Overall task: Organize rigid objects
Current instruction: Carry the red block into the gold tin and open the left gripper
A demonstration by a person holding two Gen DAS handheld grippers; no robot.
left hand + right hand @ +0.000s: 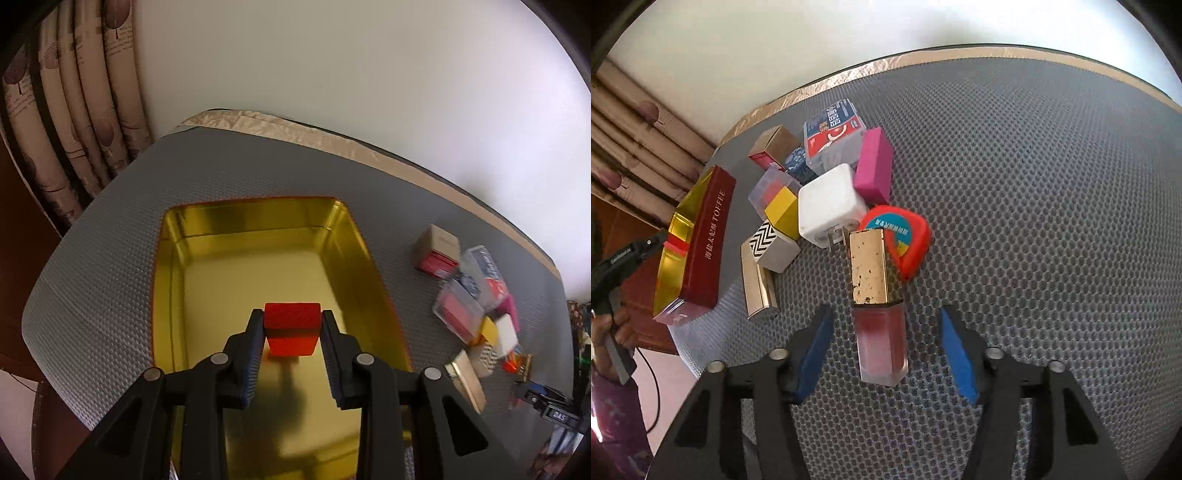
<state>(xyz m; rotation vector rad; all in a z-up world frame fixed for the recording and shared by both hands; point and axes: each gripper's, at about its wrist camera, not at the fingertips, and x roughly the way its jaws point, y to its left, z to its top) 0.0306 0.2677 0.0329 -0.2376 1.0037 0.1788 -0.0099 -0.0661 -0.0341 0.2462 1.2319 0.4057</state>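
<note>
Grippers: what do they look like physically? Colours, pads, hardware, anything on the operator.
Both the left gripper and right gripper are black plastic linkages with silver pivot pins and textured blue finger pads. The right wrist view shows the left unit's black pistol handle, a thin black cable and a purple patterned sleeve.

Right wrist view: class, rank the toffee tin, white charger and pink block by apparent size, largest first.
1. Toffee tin
2. White charger
3. Pink block
The charger lies nearer the camera than the block, so that gap is uncertain.

The tin lies left of the heap of boxes, the lip-gloss tube nearest before them.
</note>
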